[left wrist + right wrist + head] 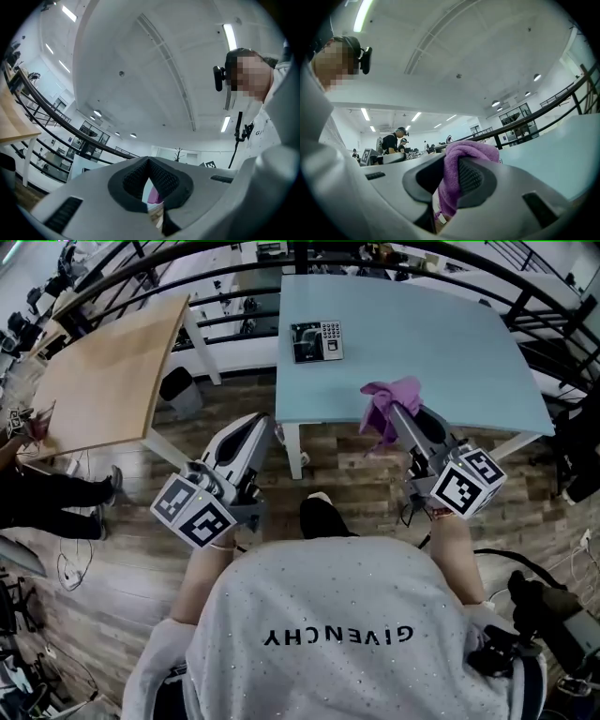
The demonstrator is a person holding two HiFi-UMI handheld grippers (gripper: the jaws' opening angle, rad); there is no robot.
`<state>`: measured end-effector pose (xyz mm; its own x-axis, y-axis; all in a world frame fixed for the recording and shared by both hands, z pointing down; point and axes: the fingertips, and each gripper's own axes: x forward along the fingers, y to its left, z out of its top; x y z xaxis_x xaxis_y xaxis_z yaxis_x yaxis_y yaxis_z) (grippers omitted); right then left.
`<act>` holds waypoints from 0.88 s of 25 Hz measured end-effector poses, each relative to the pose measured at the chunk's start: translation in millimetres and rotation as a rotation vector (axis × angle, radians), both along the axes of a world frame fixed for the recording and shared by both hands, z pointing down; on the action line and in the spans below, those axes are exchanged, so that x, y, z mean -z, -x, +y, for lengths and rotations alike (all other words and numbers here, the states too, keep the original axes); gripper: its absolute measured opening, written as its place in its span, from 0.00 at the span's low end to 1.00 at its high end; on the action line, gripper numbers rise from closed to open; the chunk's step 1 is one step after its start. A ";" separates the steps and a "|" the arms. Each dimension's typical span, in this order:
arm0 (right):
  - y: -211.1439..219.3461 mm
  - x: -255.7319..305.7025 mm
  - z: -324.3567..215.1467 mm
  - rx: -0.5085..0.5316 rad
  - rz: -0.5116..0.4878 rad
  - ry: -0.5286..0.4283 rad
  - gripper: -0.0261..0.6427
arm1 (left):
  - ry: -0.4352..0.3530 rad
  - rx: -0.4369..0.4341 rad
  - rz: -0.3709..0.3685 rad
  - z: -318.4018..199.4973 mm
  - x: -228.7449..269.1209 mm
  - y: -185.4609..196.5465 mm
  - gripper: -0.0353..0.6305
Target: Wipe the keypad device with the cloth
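Approach step: right gripper (403, 416), clamped on the cloth (392, 395), must reach forward to the keypad device (317, 341); left gripper (255, 429) closed, empty.

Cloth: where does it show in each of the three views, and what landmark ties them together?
Head view: cloth right of centre, at the right hand-held gripper's tip, over the table's near edge.
Left gripper view: purple sliver low centre, seen past the jaws.
Right gripper view: centre, clamped between the jaws.
Shared landmark: dark railing.
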<state>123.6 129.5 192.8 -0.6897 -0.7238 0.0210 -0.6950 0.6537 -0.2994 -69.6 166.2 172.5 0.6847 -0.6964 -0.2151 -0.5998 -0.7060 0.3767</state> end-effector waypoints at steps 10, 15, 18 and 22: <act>43.8 18.3 -142.4 0.182 0.038 -0.069 0.14 | -0.003 0.140 -0.013 -113.7 5.6 24.4 0.05; 76.9 -6.0 -201.4 0.255 0.090 -0.059 0.13 | 0.028 0.190 0.009 -157.8 -1.1 39.9 0.05; 92.0 -35.1 -223.1 0.326 0.074 0.022 0.13 | 0.061 0.213 0.048 -179.2 -15.2 36.9 0.05; 102.3 -68.8 -234.3 0.403 0.093 0.095 0.13 | 0.126 0.212 -0.054 -199.0 -40.6 20.9 0.05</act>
<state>21.3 -104.8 261.6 -0.9092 -0.3883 0.1505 -0.4164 0.8512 -0.3196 -90.5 -32.8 213.1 0.5288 -0.8446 -0.0844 -0.7510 -0.5119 0.4170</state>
